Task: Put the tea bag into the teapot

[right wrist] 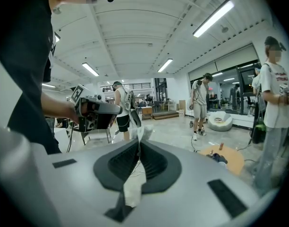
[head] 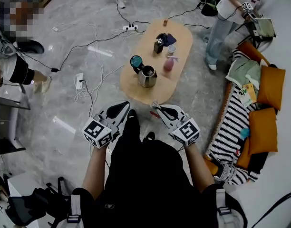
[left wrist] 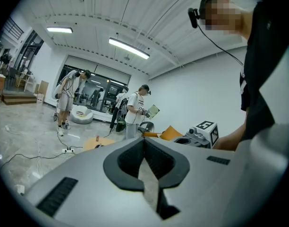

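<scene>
Pink bottle [head: 169, 64] near teapot [head: 147, 76]

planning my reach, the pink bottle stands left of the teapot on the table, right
No: the pink bottle stands right of the teapot on the table, as the head view shows.

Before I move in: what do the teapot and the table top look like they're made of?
Teapot: likely metal, probably stainless steel. It has a silvery, brushed-looking finish with soft highlights on its wall.
Table: looks like light wood or a wood-look veneer, a matte, warm tan. The grain is too small to tell which.
</scene>
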Demonstrator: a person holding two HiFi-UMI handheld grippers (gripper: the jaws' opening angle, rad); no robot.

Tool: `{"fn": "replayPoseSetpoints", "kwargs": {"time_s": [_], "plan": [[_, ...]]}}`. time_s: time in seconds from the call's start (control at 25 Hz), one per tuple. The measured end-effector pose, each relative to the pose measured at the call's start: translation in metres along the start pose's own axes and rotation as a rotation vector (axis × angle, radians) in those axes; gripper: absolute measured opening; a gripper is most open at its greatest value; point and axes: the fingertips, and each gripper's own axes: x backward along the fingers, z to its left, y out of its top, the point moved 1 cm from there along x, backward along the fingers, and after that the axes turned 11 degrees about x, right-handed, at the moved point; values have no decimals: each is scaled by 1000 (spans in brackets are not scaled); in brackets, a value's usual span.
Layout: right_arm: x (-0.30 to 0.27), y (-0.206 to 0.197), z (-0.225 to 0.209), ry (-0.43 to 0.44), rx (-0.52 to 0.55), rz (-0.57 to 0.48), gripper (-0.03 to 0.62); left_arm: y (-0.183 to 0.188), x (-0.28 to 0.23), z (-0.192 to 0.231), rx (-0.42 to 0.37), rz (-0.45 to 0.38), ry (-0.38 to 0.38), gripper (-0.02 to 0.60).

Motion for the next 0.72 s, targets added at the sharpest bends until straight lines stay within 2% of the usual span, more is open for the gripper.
{"fn": "replayPoseSetpoints", "kwargs": {"time_s": [0.48,0.72], "plan": [[-60,2,-65,-89,-29,75,13,45,-66,88,0,79,-136,9],[-102,2,-82,-128,-62,109,12,54,-97,127,10,135,-224,9]]}}
